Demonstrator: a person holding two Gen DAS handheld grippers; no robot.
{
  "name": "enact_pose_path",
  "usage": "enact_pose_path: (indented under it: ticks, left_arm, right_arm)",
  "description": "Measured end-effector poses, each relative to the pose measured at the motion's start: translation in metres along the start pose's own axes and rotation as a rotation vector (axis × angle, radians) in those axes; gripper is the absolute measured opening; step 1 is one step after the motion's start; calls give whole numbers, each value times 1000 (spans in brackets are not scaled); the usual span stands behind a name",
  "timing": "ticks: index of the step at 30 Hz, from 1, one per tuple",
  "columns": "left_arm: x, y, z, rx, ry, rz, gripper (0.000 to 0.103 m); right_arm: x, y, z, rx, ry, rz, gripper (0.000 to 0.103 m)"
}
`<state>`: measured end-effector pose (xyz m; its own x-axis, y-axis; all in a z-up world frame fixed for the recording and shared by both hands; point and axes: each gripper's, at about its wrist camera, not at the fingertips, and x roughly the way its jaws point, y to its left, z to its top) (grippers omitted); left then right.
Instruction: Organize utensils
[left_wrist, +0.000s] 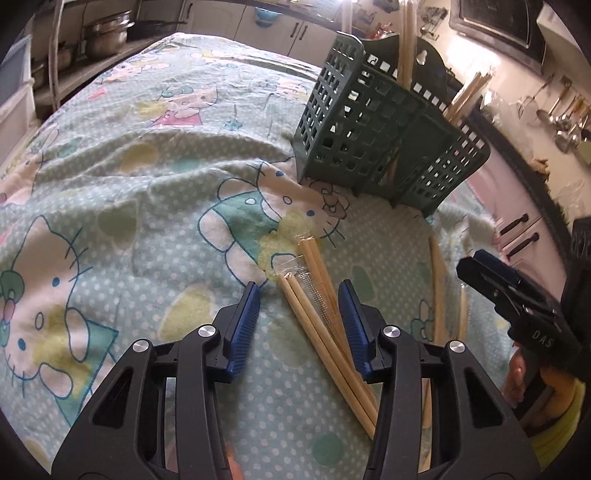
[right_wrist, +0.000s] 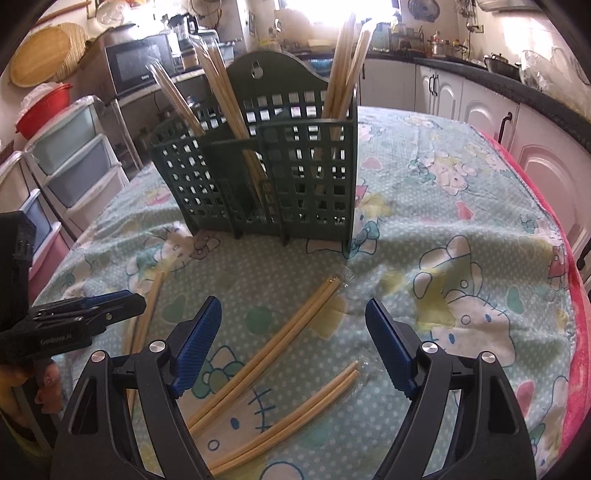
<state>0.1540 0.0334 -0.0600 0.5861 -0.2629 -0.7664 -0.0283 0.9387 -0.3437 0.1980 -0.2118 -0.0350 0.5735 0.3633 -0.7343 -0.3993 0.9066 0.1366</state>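
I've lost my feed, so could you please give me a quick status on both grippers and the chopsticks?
Left gripper open, straddling a wrapped chopstick pair on the cloth. Right gripper open, empty. Green holder upright, already holding chopsticks. Nothing blocking.

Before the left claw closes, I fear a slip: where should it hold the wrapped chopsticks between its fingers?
Grip the wrapped chopsticks mid-shaft, from above, the left claw squeezing across both sticks. They lie flat on the cloth, side by side, so pinching across should keep them together.

Table (right_wrist: 461, 177) draped in a pale green cartoon-cat cloth (left_wrist: 155, 192). Standing on it, a dark green lattice utensil holder (right_wrist: 280, 177); lying nearer, wrapped chopstick pairs (right_wrist: 280, 339), well apart from the holder.
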Motion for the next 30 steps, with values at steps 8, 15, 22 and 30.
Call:
enact_pose_path:
  ticks: [8,15,22,30]
  left_arm:
    - [4,10,1,18,-9,37,14]
    - [3,18,2,-12,-8,2,11]
    - [-3,27,4,-70,-12,-43,8]
    - [-22,26,15,-82,-64,-69,7]
  right_arm:
    - [33,-11,13,49,86,-30,70]
    - [51,-6,12,36,112,-89,48]
    - [43,-18,10,94,85,-47,16]
    - [9,-23,10,141,-1,71,12]
